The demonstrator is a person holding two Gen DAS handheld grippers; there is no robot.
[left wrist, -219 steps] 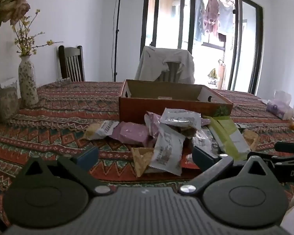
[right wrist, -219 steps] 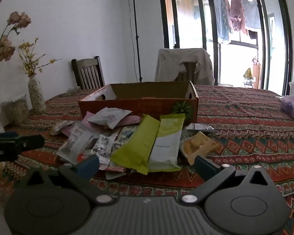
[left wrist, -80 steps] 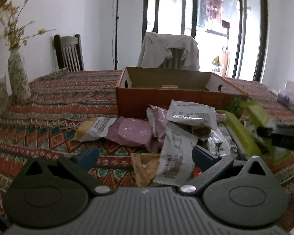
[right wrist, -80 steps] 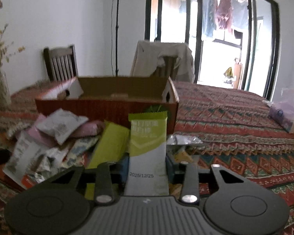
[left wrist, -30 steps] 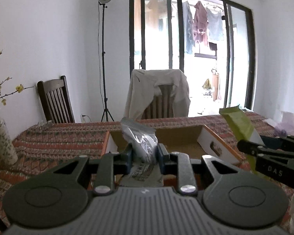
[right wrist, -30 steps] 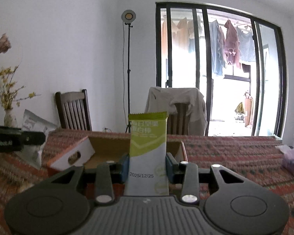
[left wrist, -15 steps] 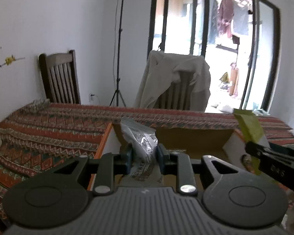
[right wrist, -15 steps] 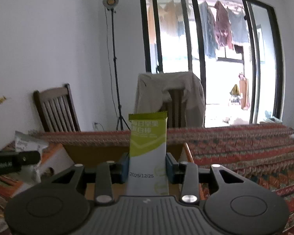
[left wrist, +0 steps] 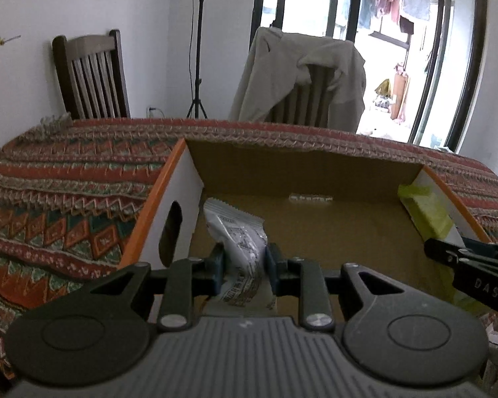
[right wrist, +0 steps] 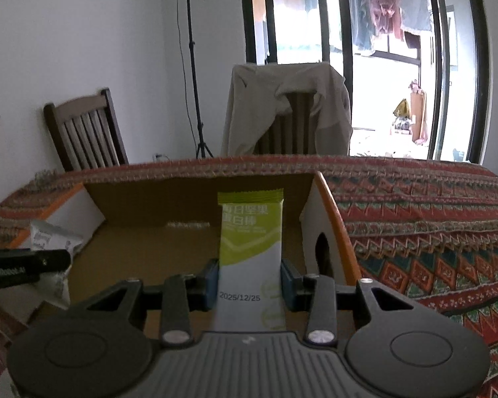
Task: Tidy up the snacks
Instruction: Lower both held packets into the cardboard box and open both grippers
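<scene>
Cardboard box (left wrist: 315, 172) below — both grippers clamp snack packets

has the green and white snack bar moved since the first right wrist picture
Yes. The green and white snack bar lay on the tablecloth in front of the cardboard box; now the right gripper holds it over the box's inside.

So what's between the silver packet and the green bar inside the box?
Only bare cardboard box floor between silver packet and green bar, in the left wrist view.

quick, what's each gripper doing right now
Left gripper: shut on the silver snack packet.
Right gripper: shut on the green snack bar.
</scene>
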